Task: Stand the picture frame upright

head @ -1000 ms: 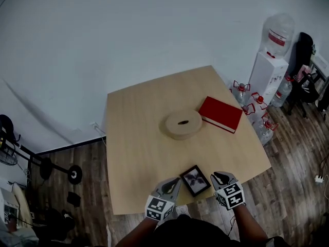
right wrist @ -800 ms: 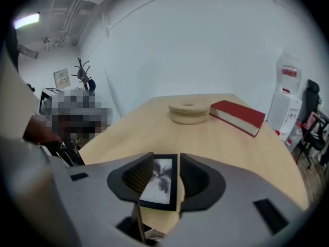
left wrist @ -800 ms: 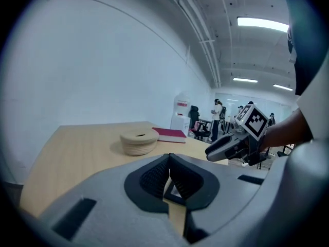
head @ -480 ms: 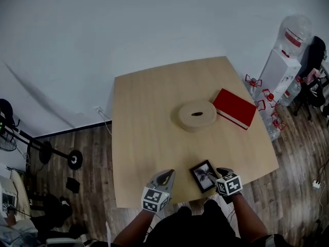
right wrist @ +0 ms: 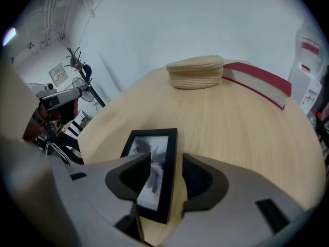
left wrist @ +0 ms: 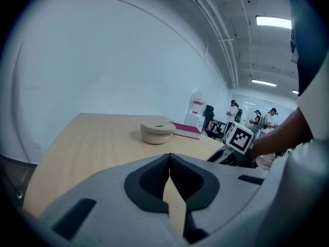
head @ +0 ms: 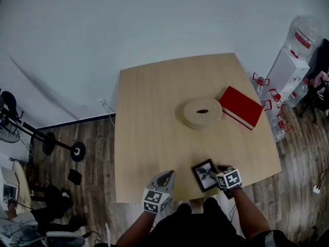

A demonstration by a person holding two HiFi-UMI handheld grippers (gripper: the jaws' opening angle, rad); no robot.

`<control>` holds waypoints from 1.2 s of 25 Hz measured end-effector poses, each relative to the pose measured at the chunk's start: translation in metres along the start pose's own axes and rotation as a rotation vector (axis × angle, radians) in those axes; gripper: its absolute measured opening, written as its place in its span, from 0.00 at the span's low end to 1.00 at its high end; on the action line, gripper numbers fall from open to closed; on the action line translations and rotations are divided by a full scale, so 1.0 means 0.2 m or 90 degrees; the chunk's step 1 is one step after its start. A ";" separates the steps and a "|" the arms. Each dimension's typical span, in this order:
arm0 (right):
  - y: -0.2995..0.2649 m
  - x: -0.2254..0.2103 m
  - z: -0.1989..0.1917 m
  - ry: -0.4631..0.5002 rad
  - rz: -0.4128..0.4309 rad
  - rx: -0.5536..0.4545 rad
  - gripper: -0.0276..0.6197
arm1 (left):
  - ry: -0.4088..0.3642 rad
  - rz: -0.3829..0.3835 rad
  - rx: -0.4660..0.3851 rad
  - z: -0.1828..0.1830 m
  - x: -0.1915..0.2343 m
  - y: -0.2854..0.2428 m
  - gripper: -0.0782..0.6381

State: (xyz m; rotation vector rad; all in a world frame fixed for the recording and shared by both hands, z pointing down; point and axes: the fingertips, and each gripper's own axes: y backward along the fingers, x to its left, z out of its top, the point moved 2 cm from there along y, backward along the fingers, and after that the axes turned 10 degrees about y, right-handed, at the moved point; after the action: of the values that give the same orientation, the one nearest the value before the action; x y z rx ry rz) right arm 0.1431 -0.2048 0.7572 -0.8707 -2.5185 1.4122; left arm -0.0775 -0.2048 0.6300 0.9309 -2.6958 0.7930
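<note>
The black picture frame (head: 204,175) lies flat near the front edge of the wooden table (head: 154,112), with a grey print facing up. My right gripper (head: 218,171) is down at its right side. In the right gripper view its jaws (right wrist: 167,164) have just been opening and stand wide, with the frame's right edge (right wrist: 168,158) between them; the pads do not press on it. My left gripper (head: 165,177) hovers over the table edge left of the frame, apart from it. Its pads (left wrist: 156,175) meet with nothing held.
A round wooden block with a slot (head: 202,112) sits mid-table, and a red book (head: 241,107) lies right of it. A water dispenser (head: 294,55) and bottles (head: 272,109) stand beyond the table's right side. A barbell (head: 51,144) lies on the floor at left.
The right gripper has dropped onto the frame's right edge and its jaws have opened around it. The left gripper has drawn away from the frame to the left.
</note>
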 end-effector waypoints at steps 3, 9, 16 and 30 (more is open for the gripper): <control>-0.01 0.00 -0.01 0.006 0.007 0.011 0.32 | 0.006 0.016 -0.005 0.00 0.01 0.01 0.11; -0.04 -0.01 -0.01 0.006 0.020 0.022 0.32 | 0.021 0.034 -0.007 -0.01 0.01 0.01 0.11; -0.06 0.00 0.00 0.008 0.037 0.030 0.32 | 0.026 0.045 -0.010 0.00 0.00 0.01 0.11; -0.06 -0.02 0.01 0.031 0.008 0.059 0.15 | 0.012 0.058 -0.014 0.01 0.02 0.00 0.11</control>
State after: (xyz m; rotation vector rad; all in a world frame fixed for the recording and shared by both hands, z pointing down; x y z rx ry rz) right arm 0.1404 -0.2130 0.7671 -0.8944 -2.3960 1.4786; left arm -0.0807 -0.2077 0.6300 0.7966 -2.7424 0.7847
